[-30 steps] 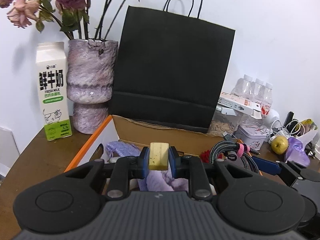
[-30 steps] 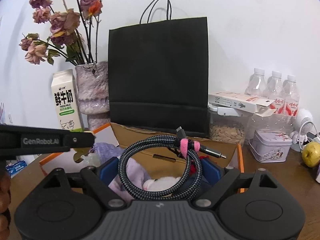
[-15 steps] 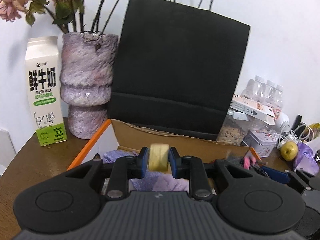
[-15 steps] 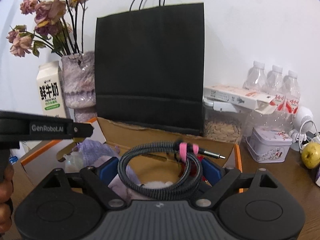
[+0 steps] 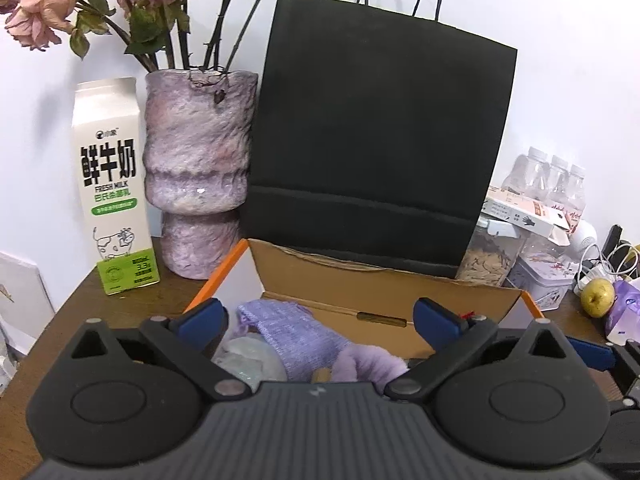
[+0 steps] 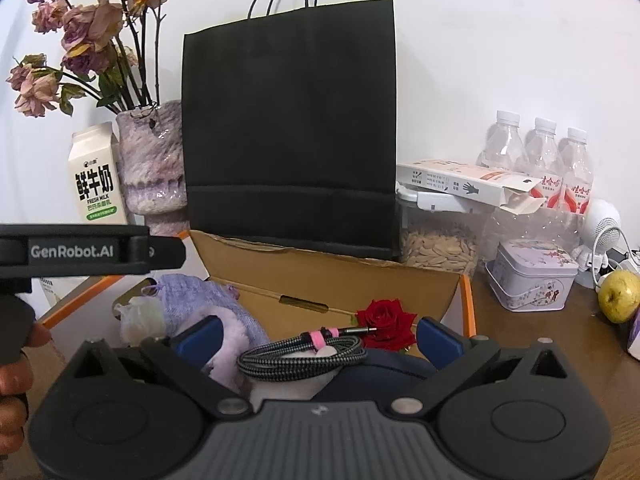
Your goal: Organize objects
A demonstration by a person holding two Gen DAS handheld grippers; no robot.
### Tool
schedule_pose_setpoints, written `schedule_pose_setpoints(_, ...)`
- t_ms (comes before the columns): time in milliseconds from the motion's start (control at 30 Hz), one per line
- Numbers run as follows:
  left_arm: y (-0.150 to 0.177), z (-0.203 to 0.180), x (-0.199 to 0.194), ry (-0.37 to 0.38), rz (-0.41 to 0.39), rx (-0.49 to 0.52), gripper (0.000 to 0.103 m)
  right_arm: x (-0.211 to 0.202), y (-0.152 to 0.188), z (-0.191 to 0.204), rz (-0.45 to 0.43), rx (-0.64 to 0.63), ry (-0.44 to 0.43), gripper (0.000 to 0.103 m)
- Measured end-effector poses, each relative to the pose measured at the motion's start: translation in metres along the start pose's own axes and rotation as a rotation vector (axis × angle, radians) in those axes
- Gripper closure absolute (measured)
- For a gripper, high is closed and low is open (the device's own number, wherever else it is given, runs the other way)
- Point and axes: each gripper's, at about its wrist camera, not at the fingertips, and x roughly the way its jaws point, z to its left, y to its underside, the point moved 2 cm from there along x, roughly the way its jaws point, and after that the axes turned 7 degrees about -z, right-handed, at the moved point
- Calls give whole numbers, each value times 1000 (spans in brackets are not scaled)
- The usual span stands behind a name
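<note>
A cardboard box [image 5: 360, 280] with orange edges lies open in front of me and also shows in the right wrist view [image 6: 320, 276]. My left gripper [image 5: 318, 318] is open and empty above purple knitted cloth [image 5: 288, 332] in the box. My right gripper [image 6: 318, 334] is open; a coiled braided cable [image 6: 304, 356] with a pink tie lies between its fingers on things in the box, beside a red rose [image 6: 386, 322]. The yellow block is out of sight.
A black paper bag [image 5: 376, 132] stands behind the box. A purple vase [image 5: 198, 168] with dried flowers and a milk carton [image 5: 112, 184] stand at the left. At the right are a seed jar [image 6: 440, 244], a tin [image 6: 532, 276], water bottles [image 6: 540, 160] and an apple [image 6: 618, 290].
My left gripper opened and let go of the yellow block, which is gone from view. My right gripper opened and the cable now lies low in the box.
</note>
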Motion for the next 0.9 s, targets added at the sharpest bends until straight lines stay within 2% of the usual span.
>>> schedule_pose_setpoints(400,4,4,-46,26,3,40,0,-46,4,13,-13,-7,-4,0)
schedule_pose_setpoints(633,11,11,-93,48,0,33,0,-84,13,29,11,-1,-5,0)
schedule_pose_setpoints(900,35,24,-159,29,41,54,0,-146,25,50,20,-26,-14,0)
